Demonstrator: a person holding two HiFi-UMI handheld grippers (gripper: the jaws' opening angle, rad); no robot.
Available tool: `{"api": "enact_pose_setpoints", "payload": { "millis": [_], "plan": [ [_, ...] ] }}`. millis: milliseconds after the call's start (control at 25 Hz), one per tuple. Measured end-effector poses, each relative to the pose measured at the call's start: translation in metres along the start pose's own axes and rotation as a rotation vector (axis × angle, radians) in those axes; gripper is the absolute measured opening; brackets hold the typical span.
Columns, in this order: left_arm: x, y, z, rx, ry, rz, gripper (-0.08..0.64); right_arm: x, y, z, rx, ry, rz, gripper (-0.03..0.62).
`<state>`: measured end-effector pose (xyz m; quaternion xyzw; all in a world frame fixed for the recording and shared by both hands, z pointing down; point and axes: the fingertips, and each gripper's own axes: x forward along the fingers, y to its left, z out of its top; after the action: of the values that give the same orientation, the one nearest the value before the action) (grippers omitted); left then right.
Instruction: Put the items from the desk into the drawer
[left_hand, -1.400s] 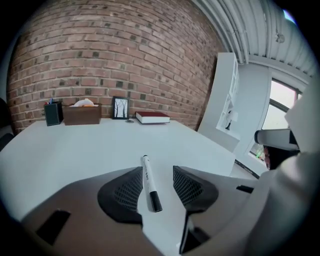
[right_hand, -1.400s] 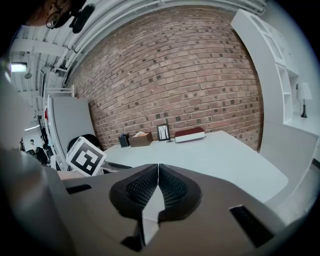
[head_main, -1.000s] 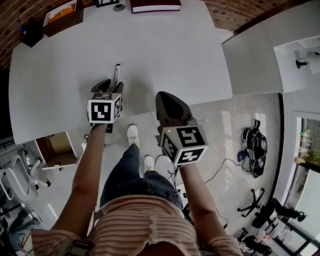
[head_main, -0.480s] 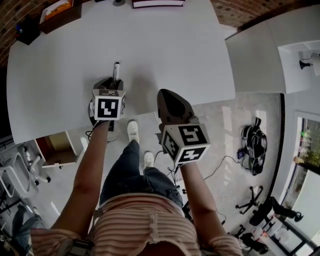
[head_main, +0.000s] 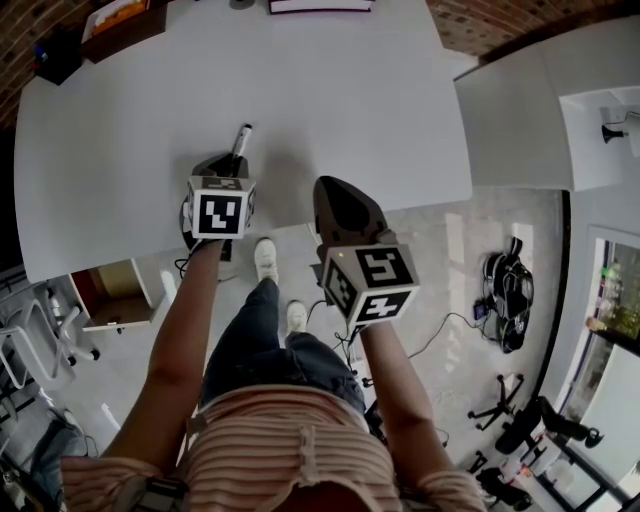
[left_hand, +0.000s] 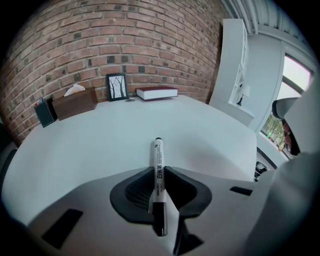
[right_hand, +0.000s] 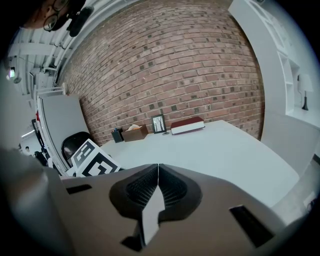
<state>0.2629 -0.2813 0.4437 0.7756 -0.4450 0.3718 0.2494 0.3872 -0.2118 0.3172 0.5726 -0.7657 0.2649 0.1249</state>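
Note:
A white marker pen (left_hand: 157, 170) with a black cap end is clamped between the jaws of my left gripper (left_hand: 159, 186), its tip pointing out over the white desk (left_hand: 100, 145). In the head view the marker (head_main: 240, 141) sticks out ahead of the left gripper (head_main: 222, 168), near the desk's front edge. My right gripper (head_main: 343, 205) hovers at the desk's front edge, to the right of the left one. Its jaws are shut with nothing between them (right_hand: 157, 186). An open drawer unit (head_main: 115, 295) shows below the desk at the left.
At the desk's far side stand a tissue box (left_hand: 75, 101), a black pen holder (left_hand: 46, 112), a small picture frame (left_hand: 117, 87) and a red-covered book (left_hand: 157, 93). A white cabinet (head_main: 515, 110) flanks the desk on the right. Chairs and cables lie on the floor.
The left gripper has lifted slightly with the marker in it, and the marker now tilts to the right. The right gripper has stayed put.

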Motion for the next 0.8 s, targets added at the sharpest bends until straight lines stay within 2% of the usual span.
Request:
{"api": "enact_pose_setpoints", "payload": {
  "millis": [280,440,800],
  "plan": [
    [-0.03,0.011,0.037,-0.015,-0.152,-0.006,0.069,-0.002,0.002,0.01,-0.013,-0.018,0.007,0.018],
    [-0.057,0.028,0.061,-0.035,-0.24,0.02,0.069,0.002,0.011,0.021,-0.022,-0.036,0.027,0.017],
    [-0.111,0.088,0.085,-0.092,-0.35,0.094,0.069,0.03,0.061,0.053,-0.078,-0.081,0.13,0.017]
  ]
}}
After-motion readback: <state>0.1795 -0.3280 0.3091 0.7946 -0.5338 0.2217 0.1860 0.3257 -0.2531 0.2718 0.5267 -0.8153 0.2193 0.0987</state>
